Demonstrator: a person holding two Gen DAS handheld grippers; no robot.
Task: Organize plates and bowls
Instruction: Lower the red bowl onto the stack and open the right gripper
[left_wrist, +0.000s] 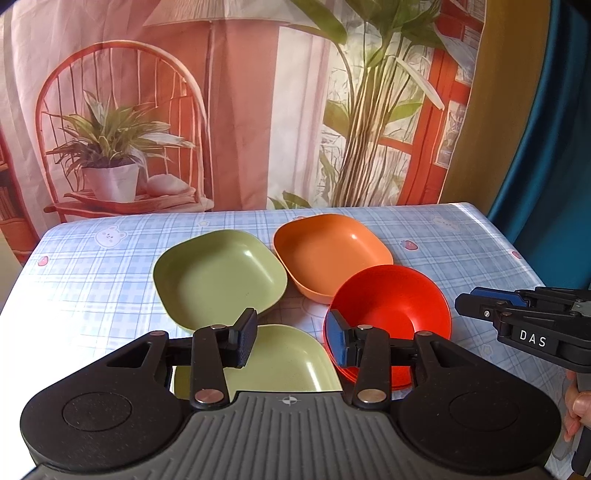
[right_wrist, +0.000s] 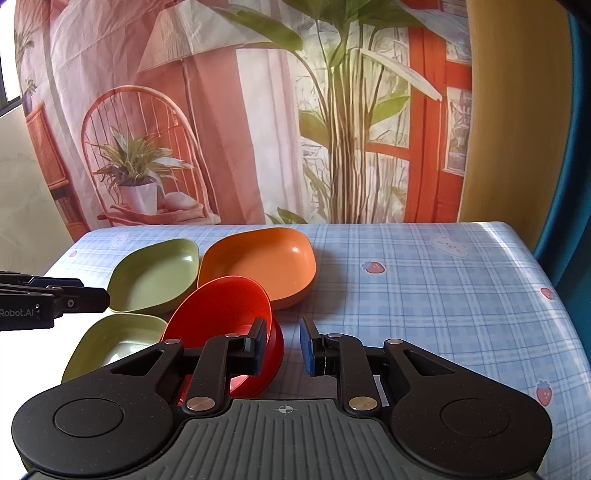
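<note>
Four dishes are clustered mid-desk (left_wrist: 92, 280), the red bowl (left_wrist: 391, 306) nearest the front edge beside a green plate (left_wrist: 280, 362), while the left gripper (left_wrist: 291, 339) and right gripper (right_wrist: 282, 347) are held above with fingers parted, nothing grasped, presumably freed for the next stacking pick.

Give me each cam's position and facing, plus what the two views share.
Left wrist: rides the left gripper, angled down across the table at the near green dish; own fingers, the right gripper and a hand show.
Right wrist: rides the right gripper, further right, same facing; own fingers, left gripper at left edge.
Shared: red bowl, orange dish, both green dishes.
</note>
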